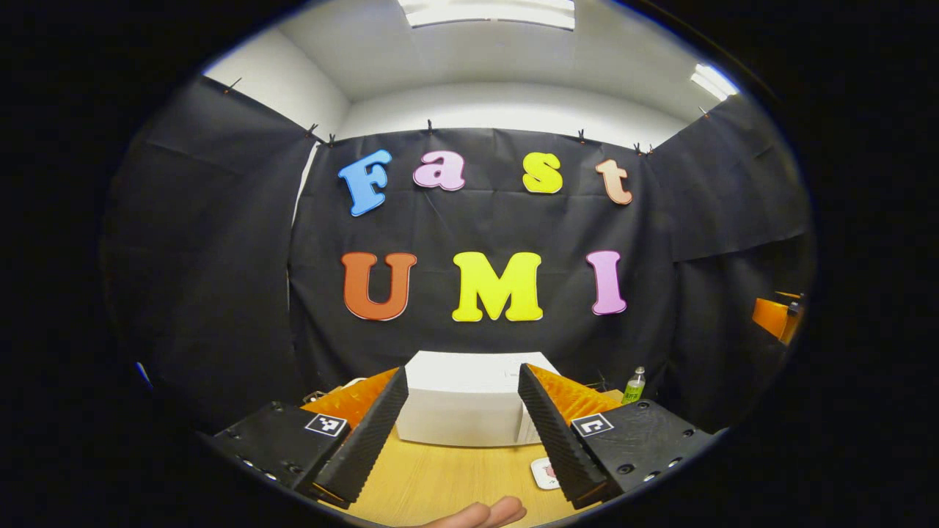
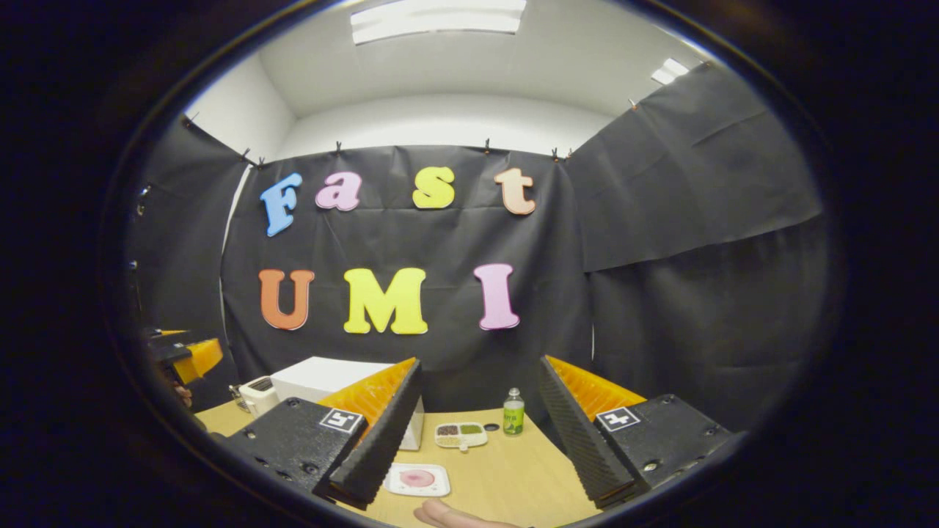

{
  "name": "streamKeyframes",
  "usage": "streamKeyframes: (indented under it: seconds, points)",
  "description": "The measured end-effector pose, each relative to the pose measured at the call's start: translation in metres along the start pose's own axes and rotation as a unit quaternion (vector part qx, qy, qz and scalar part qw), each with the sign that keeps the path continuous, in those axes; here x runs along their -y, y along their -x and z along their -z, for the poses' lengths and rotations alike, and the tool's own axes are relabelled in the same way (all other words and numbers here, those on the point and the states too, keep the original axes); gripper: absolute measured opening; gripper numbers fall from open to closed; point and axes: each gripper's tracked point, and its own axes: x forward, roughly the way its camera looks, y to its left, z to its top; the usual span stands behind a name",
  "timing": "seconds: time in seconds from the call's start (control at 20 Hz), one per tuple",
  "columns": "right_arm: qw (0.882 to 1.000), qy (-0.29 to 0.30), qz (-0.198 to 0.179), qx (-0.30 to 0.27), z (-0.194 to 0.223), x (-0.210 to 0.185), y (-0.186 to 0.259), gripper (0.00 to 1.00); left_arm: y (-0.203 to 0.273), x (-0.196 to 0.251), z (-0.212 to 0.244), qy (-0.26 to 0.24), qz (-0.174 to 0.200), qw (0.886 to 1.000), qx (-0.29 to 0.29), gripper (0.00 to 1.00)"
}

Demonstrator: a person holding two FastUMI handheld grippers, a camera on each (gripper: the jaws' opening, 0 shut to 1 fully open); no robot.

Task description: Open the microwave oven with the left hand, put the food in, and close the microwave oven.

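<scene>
The white microwave oven (image 1: 466, 400) is sitting at the back of the wooden table (image 1: 440, 480), against the black cloth wall, with its door closed as far as I can tell. In the left gripper view the left gripper (image 1: 463, 433) is hovering in front of the microwave oven, its 2 fingers spread wide with nothing between them, framing the white box on either side. A fingertip (image 1: 484, 513) is peeking in at the bottom edge below it. A green bottle (image 1: 634, 386) is standing just right of the microwave oven. In the right gripper view the right gripper (image 2: 477, 444) is also gaping wide and gripping nothing, aiming at the table to the right of the microwave oven (image 2: 330, 385). The food, a pink item on a white plate (image 2: 417, 479), is lying on the table in front of the microwave oven's right corner, and a small divided tray (image 2: 461, 434) is resting beyond it, near the bottle (image 2: 513, 413).
</scene>
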Motion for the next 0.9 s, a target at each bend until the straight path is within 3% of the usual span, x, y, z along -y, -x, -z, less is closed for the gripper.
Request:
streamKeyframes:
  seconds: [0.05, 0.1, 0.15, 0.2, 0.25, 0.3, 0.45, 0.5, 0.65, 0.7, 0.8, 0.85, 0.9]
  points:
    - [1.000, -0.003, 0.000, 0.005, -0.001, 0.000, -0.004, 0.92, -0.013, 0.005, 0.006, 0.003, 0.009, 1.000, -0.002, 0.95]
    - [1.000, -0.003, 0.003, 0.008, -0.001, 0.002, -0.008, 1.00, -0.028, 0.009, 0.014, 0.004, 0.013, 1.000, -0.004, 0.95]
    - [1.000, -0.005, 0.006, 0.008, 0.002, 0.004, -0.011, 0.91, -0.041, 0.012, 0.023, 0.003, 0.013, 1.000, -0.007, 0.95]
    - [1.000, -0.008, 0.003, 0.009, 0.004, 0.003, -0.012, 0.92, -0.056, 0.012, 0.033, 0.000, 0.009, 1.000, -0.010, 0.95]
    - [1.000, -0.010, 0.002, 0.012, 0.004, 0.002, -0.015, 1.00, -0.070, 0.012, 0.043, -0.001, 0.005, 1.000, -0.014, 0.95]
    - [1.000, -0.009, 0.005, 0.016, 0.003, 0.004, -0.018, 0.92, -0.084, 0.014, 0.055, 0.000, 0.002, 1.000, -0.020, 0.95]
    - [1.000, -0.008, 0.004, 0.015, 0.012, 0.005, -0.027, 0.91, -0.129, 0.024, 0.102, 0.007, 0.000, 0.999, -0.048, 0.95]
    - [1.000, -0.008, 0.003, 0.011, 0.016, 0.005, -0.029, 1.00, -0.143, 0.028, 0.115, 0.003, 0.001, 0.999, -0.054, 0.95]
    - [1.000, -0.001, -0.001, 0.006, 0.026, 0.007, -0.034, 1.00, -0.169, 0.049, 0.155, 0.000, 0.027, 0.998, -0.065, 0.95]
    - [1.000, 0.006, 0.000, 0.006, 0.029, 0.008, -0.037, 0.91, -0.177, 0.055, 0.167, 0.003, 0.032, 0.997, -0.071, 0.95]
    - [1.000, 0.013, 0.000, -0.001, 0.037, 0.011, -0.041, 0.92, -0.191, 0.070, 0.192, 0.009, 0.044, 0.995, -0.085, 0.96]
    - [1.000, 0.013, -0.002, -0.005, 0.042, 0.011, -0.042, 1.00, -0.197, 0.076, 0.202, 0.008, 0.046, 0.995, -0.089, 0.95]
    - [1.000, 0.014, -0.005, -0.008, 0.046, 0.011, -0.043, 0.92, -0.203, 0.081, 0.213, 0.006, 0.047, 0.994, -0.095, 0.95]
